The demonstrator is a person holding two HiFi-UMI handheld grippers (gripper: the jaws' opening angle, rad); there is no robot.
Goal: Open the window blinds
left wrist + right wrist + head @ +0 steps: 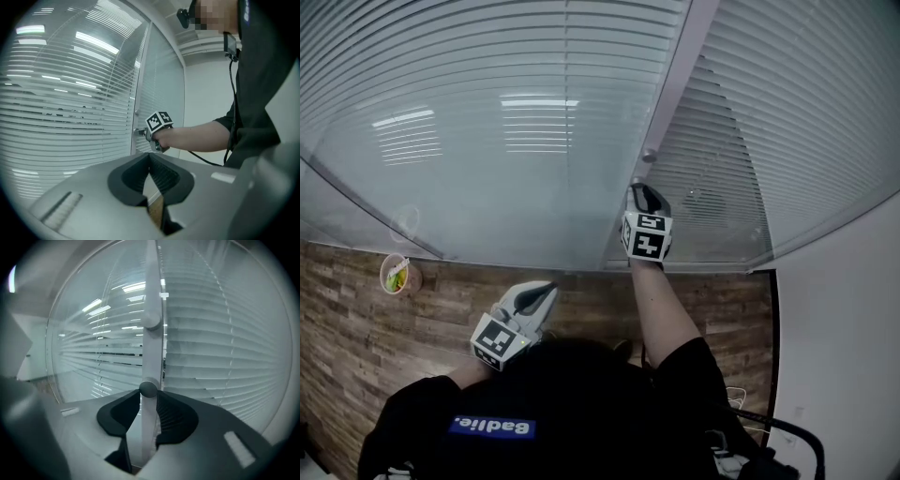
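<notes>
White slatted blinds (487,112) hang behind the glass partition, with a second panel (769,141) to the right of a pale upright frame post (675,84). Two round knobs sit on that post. My right gripper (639,187) reaches up to the lower knob (148,389), which lies between its fingertips; the jaws are shut on it. The upper knob (649,156) is free above it. In the left gripper view the right gripper (140,132) is seen at the post. My left gripper (548,289) hangs back near my body, shut with nothing in it (150,157).
A small cup (395,275) stands on the wood-plank floor (356,347) at the foot of the glass on the left. A white wall (844,328) closes the right side. A black cable (769,422) runs by my right hip.
</notes>
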